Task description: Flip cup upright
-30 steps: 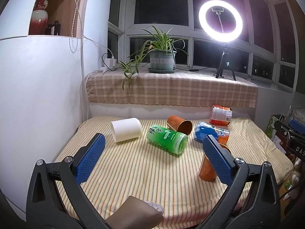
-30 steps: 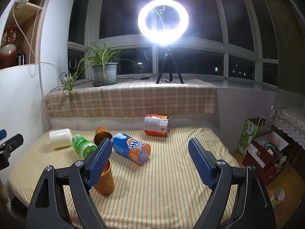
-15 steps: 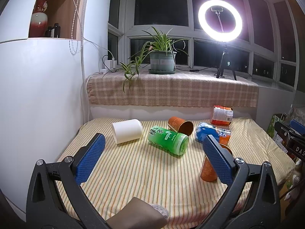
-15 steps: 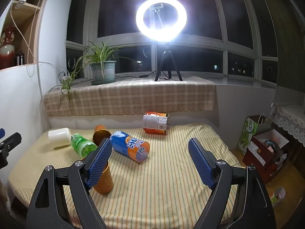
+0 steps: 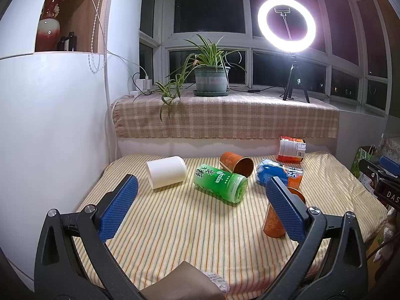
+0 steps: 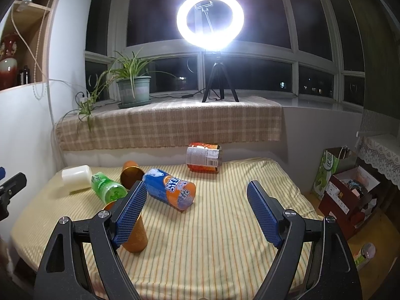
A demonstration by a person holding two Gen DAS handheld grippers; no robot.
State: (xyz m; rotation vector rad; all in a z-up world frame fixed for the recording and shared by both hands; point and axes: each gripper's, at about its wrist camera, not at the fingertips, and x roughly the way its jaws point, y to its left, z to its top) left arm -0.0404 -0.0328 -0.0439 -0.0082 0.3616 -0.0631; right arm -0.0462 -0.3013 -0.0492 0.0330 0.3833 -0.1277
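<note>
An orange cup (image 5: 273, 221) stands upright on the striped cloth (image 5: 175, 225), partly behind my left gripper's right finger; it also shows in the right wrist view (image 6: 136, 235) behind the right gripper's left finger. A second orange cup (image 5: 235, 164) lies on its side, also seen in the right wrist view (image 6: 130, 175). A white cup (image 5: 166, 171) lies on its side at the left. My left gripper (image 5: 201, 208) is open and empty above the cloth. My right gripper (image 6: 196, 211) is open and empty.
A green bottle (image 5: 220, 183), a blue and orange can (image 6: 170, 190) and a red can (image 6: 203, 157) lie on the cloth. A potted plant (image 5: 211, 77) and ring light (image 6: 210, 20) stand on the sill. Boxes and bags (image 6: 347, 192) sit on the floor at right.
Both grippers have drifted slightly; the scene has shifted a little in both views. Nothing was grasped or moved on the cloth.
</note>
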